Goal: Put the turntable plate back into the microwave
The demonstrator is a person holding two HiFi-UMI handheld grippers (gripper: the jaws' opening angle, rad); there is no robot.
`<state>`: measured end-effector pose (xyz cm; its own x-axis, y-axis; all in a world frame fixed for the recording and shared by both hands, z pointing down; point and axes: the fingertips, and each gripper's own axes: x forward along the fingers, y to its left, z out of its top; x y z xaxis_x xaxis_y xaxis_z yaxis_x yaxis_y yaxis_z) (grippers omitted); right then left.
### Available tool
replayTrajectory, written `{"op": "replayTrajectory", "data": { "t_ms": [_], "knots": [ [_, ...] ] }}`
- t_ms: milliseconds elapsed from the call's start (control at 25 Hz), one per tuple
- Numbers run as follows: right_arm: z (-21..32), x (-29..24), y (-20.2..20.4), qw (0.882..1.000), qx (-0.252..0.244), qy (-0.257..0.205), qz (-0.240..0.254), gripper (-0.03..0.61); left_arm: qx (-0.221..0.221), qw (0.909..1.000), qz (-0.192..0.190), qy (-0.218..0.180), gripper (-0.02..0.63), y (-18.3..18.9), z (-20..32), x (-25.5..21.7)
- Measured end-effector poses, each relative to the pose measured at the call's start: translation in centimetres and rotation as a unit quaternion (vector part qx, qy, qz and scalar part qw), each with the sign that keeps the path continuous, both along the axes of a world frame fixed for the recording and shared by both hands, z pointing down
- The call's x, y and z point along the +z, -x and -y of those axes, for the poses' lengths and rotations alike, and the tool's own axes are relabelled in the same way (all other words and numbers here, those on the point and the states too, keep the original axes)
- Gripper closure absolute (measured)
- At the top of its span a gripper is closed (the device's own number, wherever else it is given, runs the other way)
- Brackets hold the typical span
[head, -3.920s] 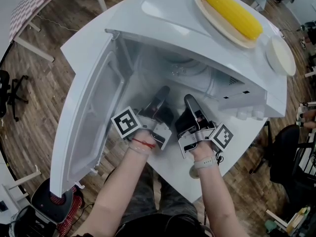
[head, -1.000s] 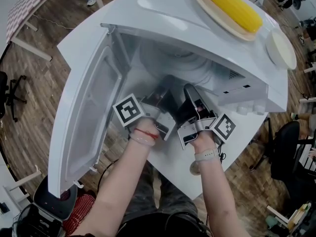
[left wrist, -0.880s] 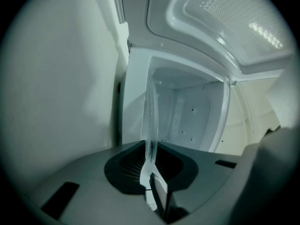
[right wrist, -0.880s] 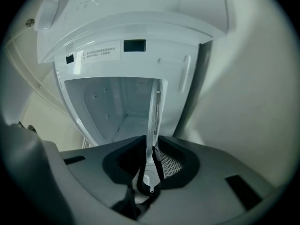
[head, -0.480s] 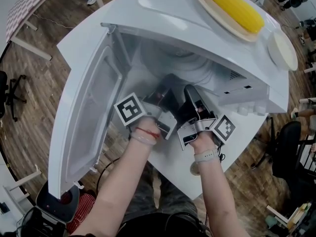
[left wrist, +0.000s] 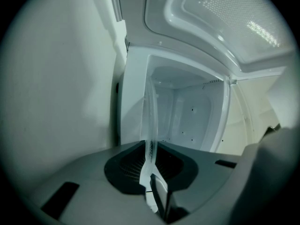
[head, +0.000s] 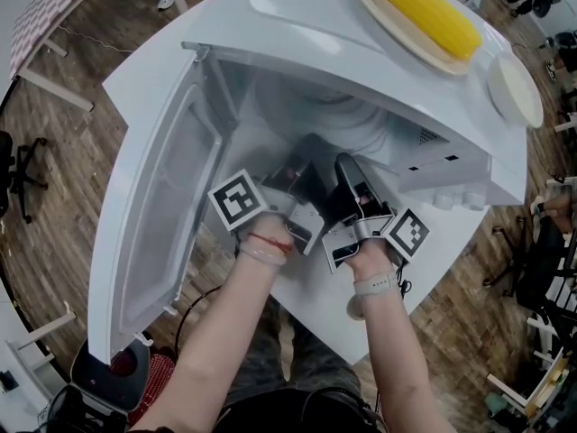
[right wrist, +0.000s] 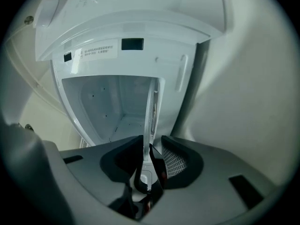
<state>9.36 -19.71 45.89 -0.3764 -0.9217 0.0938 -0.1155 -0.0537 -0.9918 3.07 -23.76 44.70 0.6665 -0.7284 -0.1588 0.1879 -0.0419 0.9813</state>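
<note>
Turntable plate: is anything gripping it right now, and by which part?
Yes, both. The left hand-held gripper and the right hand-held gripper are each shut on the near rim of the turntable plate, seen edge-on between their jaws.

I am looking steeply down on a wooden plank floor point(head: 63, 242) that is spreading out on every side of the white surface point(head: 135, 88). Even light is lying over the boards and throwing no hard shadows. At the upper left a table with a checked cloth point(head: 54, 7) is standing on thin white legs, and a thin cable point(head: 90, 39) is trailing across the floor near it. A black office chair point(head: 16, 174) is sitting at the left edge, and another black chair point(head: 541, 269) is standing at the right. A dark stand with red mesh point(head: 108, 373) is resting at the lower left.
</note>
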Motion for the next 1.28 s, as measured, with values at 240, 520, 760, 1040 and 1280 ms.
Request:
{"op": "replayTrajectory", "data": {
  "t_ms": [240,520,760,1040,1280],
  "knots": [
    [0.2,-0.5,0.3,1.000,-0.009,-0.016,-0.008,0.462,0.009,1.0000,0.004,0.001,0.569,0.0,-0.1,0.1],
    [0.7,-0.1,0.8,0.999,-0.029,-0.019,-0.008,0.467,0.029,0.9994,0.016,-0.008,0.569,0.0,-0.2,0.2],
    [1.5,-0.1,0.0,1.000,-0.012,-0.017,0.008,0.522,0.059,0.9979,0.021,-0.016,0.569,-0.3,-0.7,0.1],
    [1.5,-0.7,-0.6,0.999,0.004,-0.020,0.025,0.523,0.056,0.9984,0.001,-0.013,0.569,0.0,-1.3,-0.3],
    [1.8,-1.2,-0.9,0.999,0.011,-0.020,0.028,0.523,0.056,0.9983,0.000,-0.014,0.569,-0.1,-1.1,-0.6]
  ]
}}
